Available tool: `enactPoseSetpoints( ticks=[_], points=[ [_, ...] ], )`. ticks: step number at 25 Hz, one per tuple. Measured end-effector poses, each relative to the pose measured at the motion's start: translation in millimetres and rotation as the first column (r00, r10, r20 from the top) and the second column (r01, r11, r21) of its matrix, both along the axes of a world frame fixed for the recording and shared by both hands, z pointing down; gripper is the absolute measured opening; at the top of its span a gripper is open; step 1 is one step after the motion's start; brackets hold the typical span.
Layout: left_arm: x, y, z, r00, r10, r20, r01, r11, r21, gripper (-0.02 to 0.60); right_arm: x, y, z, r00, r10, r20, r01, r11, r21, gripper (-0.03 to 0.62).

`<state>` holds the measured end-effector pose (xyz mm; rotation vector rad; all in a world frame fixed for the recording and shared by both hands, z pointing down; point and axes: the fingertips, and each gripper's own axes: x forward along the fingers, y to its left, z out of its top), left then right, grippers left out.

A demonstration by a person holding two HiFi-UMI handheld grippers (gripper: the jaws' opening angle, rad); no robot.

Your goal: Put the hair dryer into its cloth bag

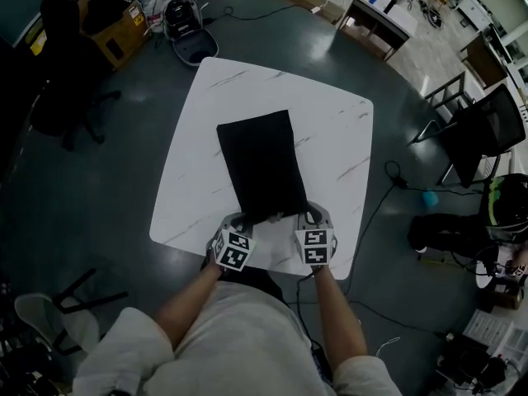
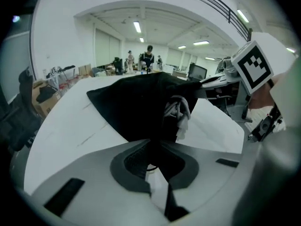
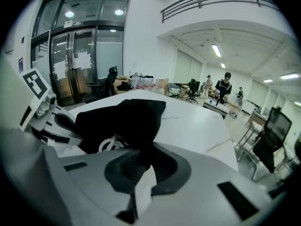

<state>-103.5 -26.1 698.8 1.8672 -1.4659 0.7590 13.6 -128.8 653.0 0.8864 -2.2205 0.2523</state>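
A black cloth bag (image 1: 262,167) lies lengthwise on the white table (image 1: 334,130), its near end at my two grippers. My left gripper (image 1: 238,223) is shut on the bag's near left edge; in the left gripper view black cloth (image 2: 136,107) runs down between the pads (image 2: 153,147). My right gripper (image 1: 308,218) is shut on the near right edge, with cloth (image 3: 127,119) pinched at its tips (image 3: 143,157). A white drawstring cord (image 2: 178,109) hangs at the bag's mouth, also showing as a loop (image 3: 109,144) in the right gripper view. No hair dryer is visible.
The table stands on a dark floor. An open black case (image 1: 188,33) and cardboard boxes (image 1: 115,23) lie beyond its far left corner. A black chair (image 1: 483,130) and cables are to the right. People stand far off in the room.
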Motion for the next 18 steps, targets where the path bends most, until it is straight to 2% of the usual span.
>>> enactPoseSetpoints(
  ticks=[4, 8, 14, 18],
  points=[
    [-14, 3, -24, 0.999, -0.033, 0.030, 0.030, 0.996, 0.081, 0.018, -11, 17, -28, 0.996, -0.052, 0.067, 0.052, 0.999, 0.007, 0.018],
    [-32, -5, -60, 0.994, -0.086, 0.073, 0.070, 0.979, 0.189, 0.017, -19, 26, -58, 0.990, -0.067, 0.120, 0.061, 0.997, 0.047, 0.018],
    [-69, -34, -141, 0.982, -0.170, 0.080, 0.131, 0.926, 0.353, 0.015, -23, 22, -113, 0.974, -0.023, 0.224, 0.001, 0.995, 0.097, 0.018],
    [-90, -57, -199, 0.984, -0.176, 0.041, 0.140, 0.883, 0.448, 0.015, -28, 8, -156, 0.958, 0.006, 0.285, -0.047, 0.989, 0.139, 0.018]
  ],
)
